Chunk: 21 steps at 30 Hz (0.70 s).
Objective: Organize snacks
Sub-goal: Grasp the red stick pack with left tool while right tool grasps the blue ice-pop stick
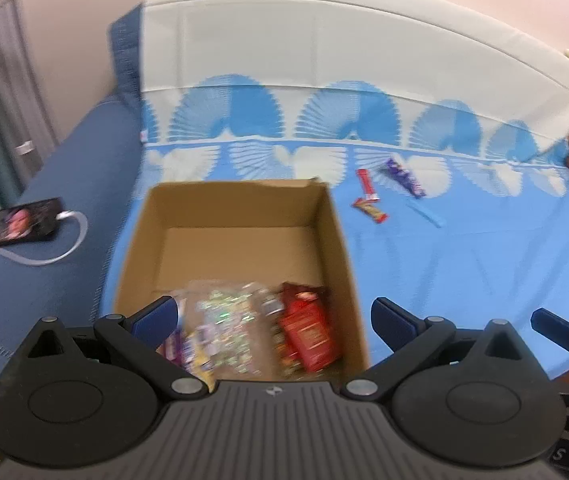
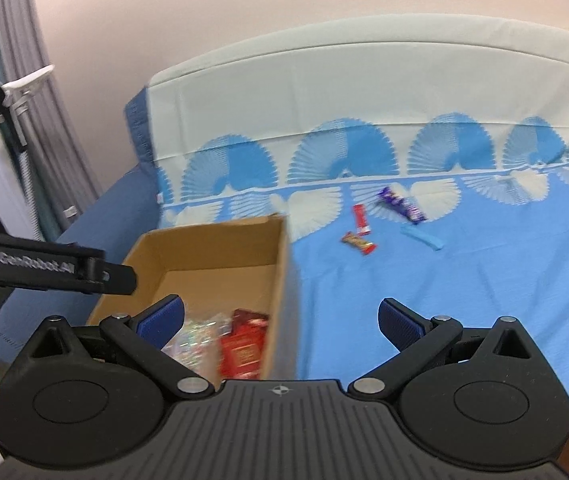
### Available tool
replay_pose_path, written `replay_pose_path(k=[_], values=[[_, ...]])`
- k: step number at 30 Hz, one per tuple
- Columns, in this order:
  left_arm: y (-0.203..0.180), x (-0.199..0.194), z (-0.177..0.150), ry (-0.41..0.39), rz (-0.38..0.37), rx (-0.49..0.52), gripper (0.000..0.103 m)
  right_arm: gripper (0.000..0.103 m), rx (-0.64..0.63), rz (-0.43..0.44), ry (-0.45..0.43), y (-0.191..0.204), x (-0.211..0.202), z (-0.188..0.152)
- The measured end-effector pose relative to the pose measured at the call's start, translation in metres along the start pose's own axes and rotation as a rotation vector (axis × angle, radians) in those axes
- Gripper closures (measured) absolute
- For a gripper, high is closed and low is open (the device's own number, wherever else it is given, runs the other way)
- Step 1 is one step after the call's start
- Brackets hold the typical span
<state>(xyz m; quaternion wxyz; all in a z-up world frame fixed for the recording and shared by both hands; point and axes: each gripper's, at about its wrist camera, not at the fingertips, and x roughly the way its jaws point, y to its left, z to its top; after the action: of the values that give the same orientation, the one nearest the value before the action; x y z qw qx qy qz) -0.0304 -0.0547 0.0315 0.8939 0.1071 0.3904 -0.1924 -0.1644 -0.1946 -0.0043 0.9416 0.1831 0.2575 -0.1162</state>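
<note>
At the far left of the left wrist frame I note a phone (image 1: 22,221) with a white cable (image 1: 69,236) plugged in, lying on the dark blue sofa arm (image 1: 44,264). Right of it, centre frame, an open cardboard box (image 1: 240,216) stands on the blue patterned sheet (image 1: 464,264). Its near end holds a clear glittery packet (image 1: 224,320) and, just beside that on the right, a red snack pack (image 1: 310,334); motion blur hides their labels. My left gripper (image 1: 274,320) hangs above that end of the box, jaws spread wide, nothing between them.

Further right, in the upper centre-right of the frame, four snacks lie loose on the sheet, well apart from the box: a red bar (image 1: 367,186), a red-and-gold bar (image 1: 370,210) just below it, a purple wrapper (image 1: 404,178) and a light blue stick (image 1: 424,213).

In the right wrist frame, the right gripper (image 2: 280,322) straddles the box's right wall (image 2: 280,280), jaws likewise spread and empty. The same four snacks show at upper right of centre.
</note>
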Motion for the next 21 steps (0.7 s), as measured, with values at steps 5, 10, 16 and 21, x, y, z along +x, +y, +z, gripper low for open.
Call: replay_pose_path(k=[5, 10, 16, 21], values=[[-0.033, 0.023, 0.038, 0.003, -0.028, 0.04, 0.0, 0.0, 0.029, -0.086, -0.031, -0.049, 0.008, 0.015], [-0.071, 0.067, 0.082, 0.044, -0.057, 0.06, 0.0, 0.0, 0.066, -0.169, -0.051, -0.106, 0.033, 0.034], [-0.108, 0.147, 0.125, 0.131, -0.071, 0.05, 0.0, 0.0, 0.063, -0.231, -0.049, -0.159, 0.082, 0.053], [-0.131, 0.228, 0.155, 0.174, -0.035, 0.029, 0.0, 0.0, 0.037, -0.24, 0.0, -0.194, 0.146, 0.059]])
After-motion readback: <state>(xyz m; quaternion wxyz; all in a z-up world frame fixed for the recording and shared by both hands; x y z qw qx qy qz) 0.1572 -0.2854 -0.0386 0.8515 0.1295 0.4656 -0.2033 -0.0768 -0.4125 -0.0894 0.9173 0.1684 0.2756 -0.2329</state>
